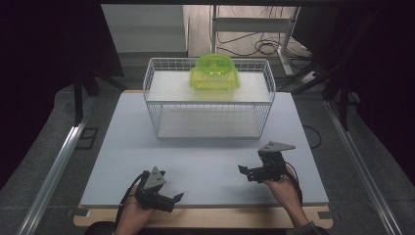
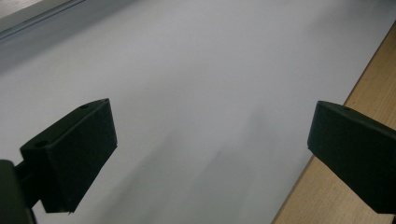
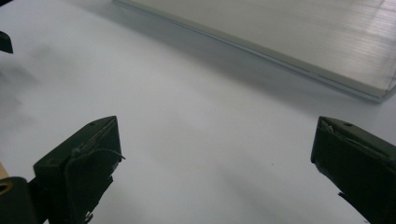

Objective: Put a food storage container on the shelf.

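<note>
Both hand-held grippers, left [image 1: 169, 198] and right [image 1: 248, 172], rest released, empty, on the table [image 1: 205, 166].

Pale grey board [image 1: 205, 161] flat on wooden tabletop [image 1: 205, 218], wood bare along near edge, metal rail [image 1: 54, 171] on grey floor [image 1: 29, 161] left, second rail [image 1: 362, 166] right, black cables [image 1: 259, 46] looped by white frame [image 1: 254, 22] at back.

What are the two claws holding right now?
Nothing. The left claw and the right claw both stand open over the bare white board, far from the green container in the wire basket.
</note>
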